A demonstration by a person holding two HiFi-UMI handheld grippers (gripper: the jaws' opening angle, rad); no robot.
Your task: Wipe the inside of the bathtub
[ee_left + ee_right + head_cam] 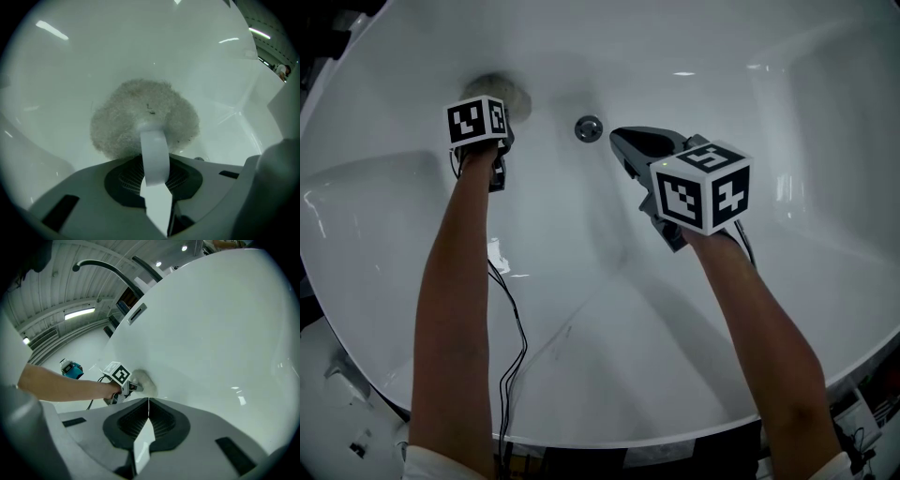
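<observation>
The white bathtub (pixel 609 328) fills the head view. A round grey scrubbing pad (pixel 508 91) lies flat against its far inner wall. My left gripper (pixel 500 120) is shut on the pad's white strap loop (pixel 154 154), and the pad (pixel 140 112) shows just beyond the jaws in the left gripper view, with a few dark specks on it. My right gripper (pixel 623 142) hovers over the tub floor, right of the metal drain (pixel 589 127), shut with nothing in it. In the right gripper view its jaws (pixel 148 401) meet, and the left gripper (pixel 123 385) and the pad (pixel 146 382) show farther off.
A black cable (pixel 514 328) runs from the left gripper down over the tub's near rim. A dark curved faucet (pixel 108 268) stands above the tub's edge. A blue device (pixel 71 367) sits outside the tub. The tub has a raised ledge (pixel 825 112) at the right.
</observation>
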